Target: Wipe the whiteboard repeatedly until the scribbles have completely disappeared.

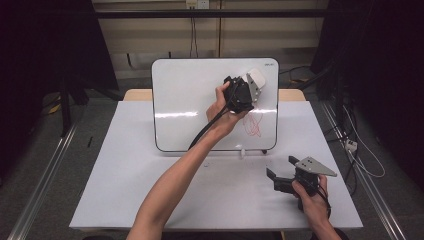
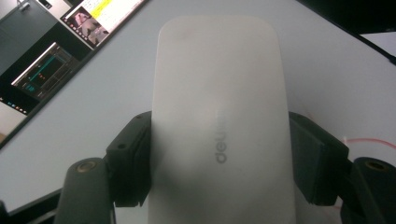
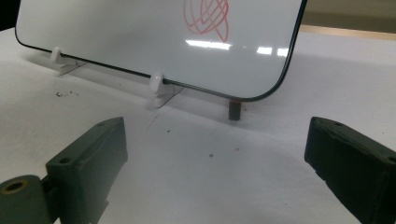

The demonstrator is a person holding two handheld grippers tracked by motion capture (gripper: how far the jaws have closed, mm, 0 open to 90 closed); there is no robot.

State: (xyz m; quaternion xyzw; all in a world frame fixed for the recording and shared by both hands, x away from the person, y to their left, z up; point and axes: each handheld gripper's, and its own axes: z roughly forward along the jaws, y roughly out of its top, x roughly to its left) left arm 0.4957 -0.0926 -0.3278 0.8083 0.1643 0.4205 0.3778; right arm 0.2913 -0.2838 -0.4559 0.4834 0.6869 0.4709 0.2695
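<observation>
The eraser (image 2: 219,121) is white. The board (image 1: 190,95) is white with red scribbles (image 1: 253,125). The bench (image 1: 125,190) is white.

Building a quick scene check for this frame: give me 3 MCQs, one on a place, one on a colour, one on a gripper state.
1. Where on the whiteboard is the scribble?
A. lower right
B. upper left
C. centre top

2. What colour is the scribble?
A. blue
B. red
C. green

3. How does the left gripper stand?
A. open above the table
B. shut on nothing
C. shut on the white eraser

Key: 1 A, the high view shows the marks near the board's lower right corner. 2 B, the lines are red in the high view and the right gripper view. 3 C, the left gripper view shows both pads against the eraser's sides; the right gripper rests open over the table.
</observation>
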